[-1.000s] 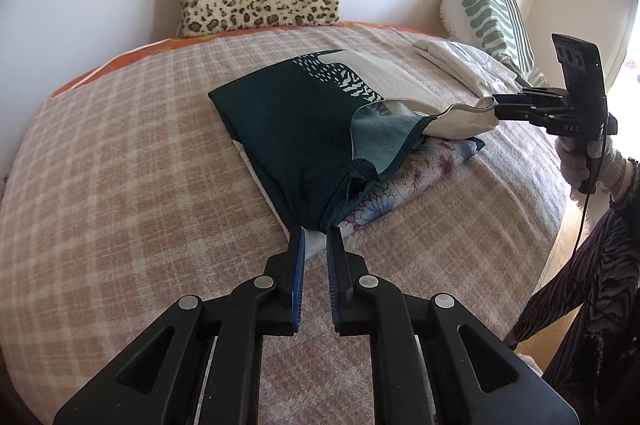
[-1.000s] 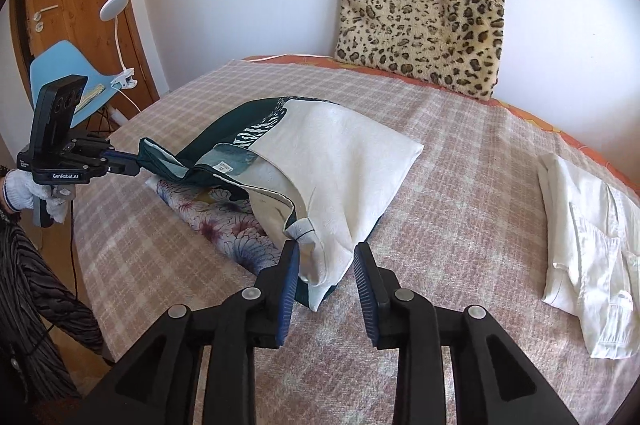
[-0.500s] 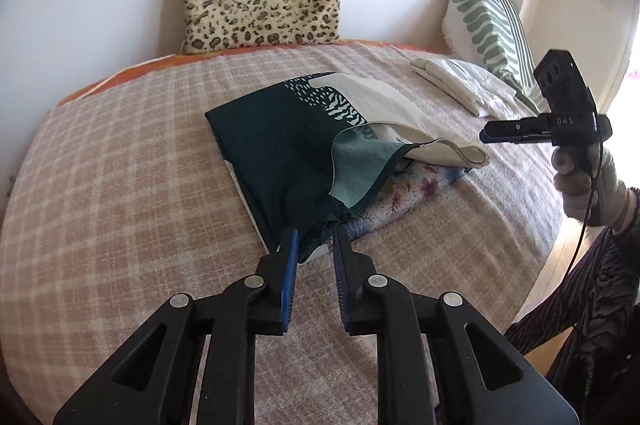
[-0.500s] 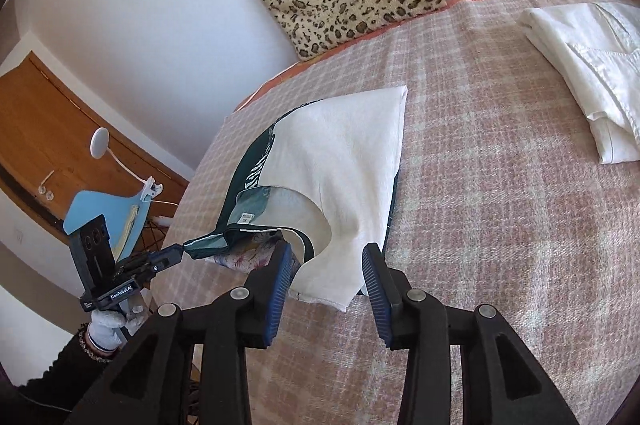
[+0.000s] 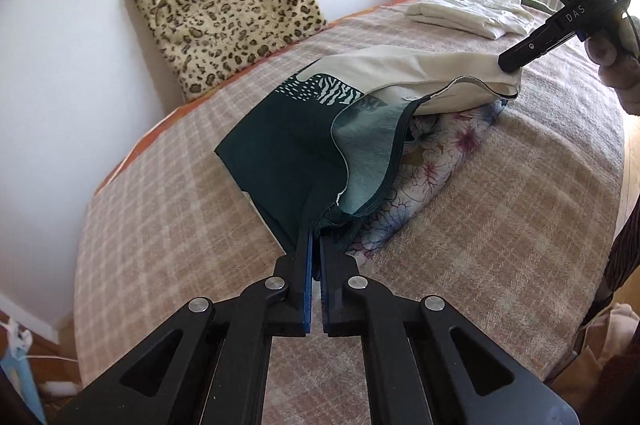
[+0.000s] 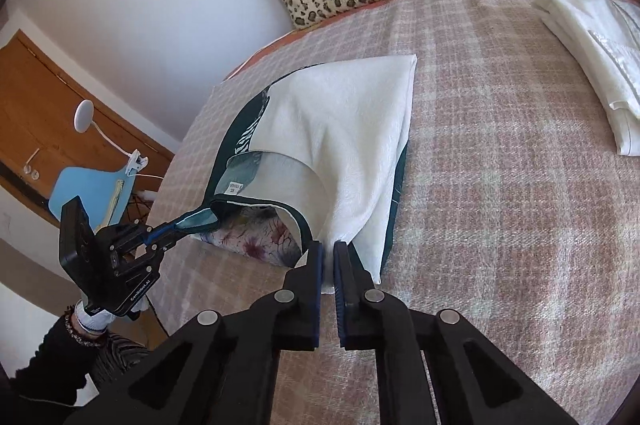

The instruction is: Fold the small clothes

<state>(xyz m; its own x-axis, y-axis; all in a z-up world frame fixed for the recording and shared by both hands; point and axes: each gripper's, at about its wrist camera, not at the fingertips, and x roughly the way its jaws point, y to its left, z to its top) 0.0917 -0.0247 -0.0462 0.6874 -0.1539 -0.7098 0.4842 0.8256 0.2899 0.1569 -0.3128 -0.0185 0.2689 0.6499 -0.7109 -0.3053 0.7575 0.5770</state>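
A green and cream top [image 5: 296, 149] lies on the checked blanket [image 5: 180, 193] of a bed, over a floral garment [image 5: 436, 161], with its near edge lifted at 2 corners. The left gripper [image 5: 314, 239] has its jaws pressed nearly together on the dark green corner of the top, and the cloth rises from it in a fold. The right gripper [image 6: 328, 253] is likewise closed on the cream corner, with the fabric pinched between its blue pads [image 6: 318, 265]. Between the 2 grips the hem sags open, showing the pale lining and a label [image 6: 234, 188]. A folded white shirt [image 6: 600, 65] lies well apart, and a leopard cushion [image 5: 224, 5] leans on the wall.
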